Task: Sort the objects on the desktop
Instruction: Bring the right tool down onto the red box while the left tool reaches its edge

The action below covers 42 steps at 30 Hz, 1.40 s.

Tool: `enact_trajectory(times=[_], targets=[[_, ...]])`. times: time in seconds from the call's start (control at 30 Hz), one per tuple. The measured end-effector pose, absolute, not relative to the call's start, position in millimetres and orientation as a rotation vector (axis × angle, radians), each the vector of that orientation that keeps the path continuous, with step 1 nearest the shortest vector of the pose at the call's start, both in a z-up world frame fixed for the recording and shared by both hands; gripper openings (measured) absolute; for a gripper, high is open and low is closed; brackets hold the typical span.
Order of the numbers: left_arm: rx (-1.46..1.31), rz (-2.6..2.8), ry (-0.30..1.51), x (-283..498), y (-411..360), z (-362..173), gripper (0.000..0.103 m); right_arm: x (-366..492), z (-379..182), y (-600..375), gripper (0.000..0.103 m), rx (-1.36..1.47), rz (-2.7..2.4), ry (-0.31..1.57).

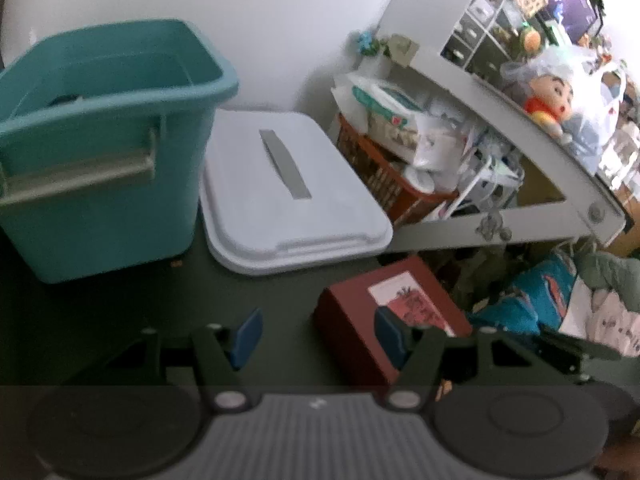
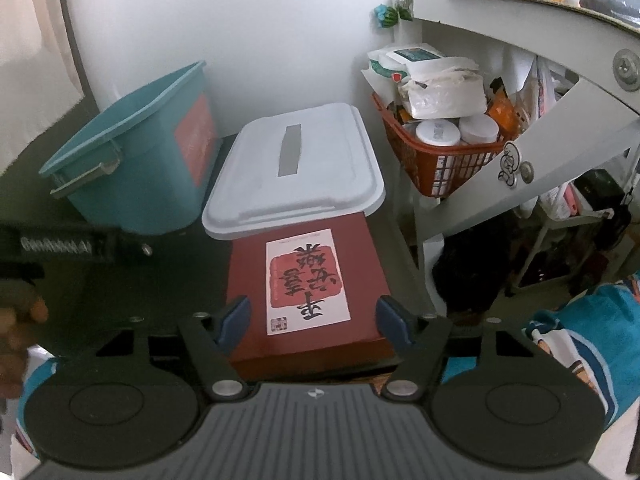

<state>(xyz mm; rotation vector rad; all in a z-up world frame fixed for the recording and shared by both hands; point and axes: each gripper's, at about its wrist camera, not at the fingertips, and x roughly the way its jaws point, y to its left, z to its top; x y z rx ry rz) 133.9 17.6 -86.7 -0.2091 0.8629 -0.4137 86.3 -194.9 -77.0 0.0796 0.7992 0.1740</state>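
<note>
The right gripper (image 2: 314, 322) straddles the near end of the dark red box (image 2: 308, 292), one blue pad at each long side — whether they already press on it I cannot tell. The box lies flat on the dark desk (image 2: 120, 300) at the centre of the right wrist view, its far end touching the white lid (image 2: 296, 168).

The left gripper (image 1: 318, 338) stands half open with nothing between its pads; its right pad sits in front of the box's corner at lower centre of that view.

Risk, as I judge it: a grip this close to the box's near end could let the far end sag or twist, and the left pad could knock the corner.

The teal bin (image 1: 104, 148) stands open at upper left, with little visible inside. A red basket (image 2: 444, 160) crammed with jars and packets sits under a grey shelf bracket (image 2: 520, 160) at right — a tight, cluttered corner against a white wall.
</note>
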Motion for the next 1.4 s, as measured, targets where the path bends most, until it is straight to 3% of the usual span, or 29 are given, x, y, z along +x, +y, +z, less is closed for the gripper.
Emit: enact_trajectory(times=[0.4, 0.47, 0.63, 0.73, 1.4], targets=[[-0.215, -0.444, 0.897, 137.3, 12.2, -98.5, 0.064, 84.7, -81.0, -175.7, 0.080, -0.049, 0.195, 0.796], [-0.219, -0.446, 0.904, 137.4, 12.3, -99.1, 0.064, 85.1, -80.5, -179.8, 0.079, -0.026, 0.192, 0.792], [-0.226, -0.459, 0.905, 138.2, 9.3, -98.2, 0.063, 85.7, -79.5, -188.7, 0.065, 0.002, 0.175, 0.780], [-0.223, -0.468, 0.907, 137.2, 6.5, -98.6, 0.063, 85.6, -79.4, -190.8, 0.062, 0.005, 0.171, 0.780], [-0.234, -0.516, 0.913, 136.5, -5.0, -95.8, 0.059, 112.1, -64.7, -219.0, 0.063, 0.044, 0.246, 0.863]])
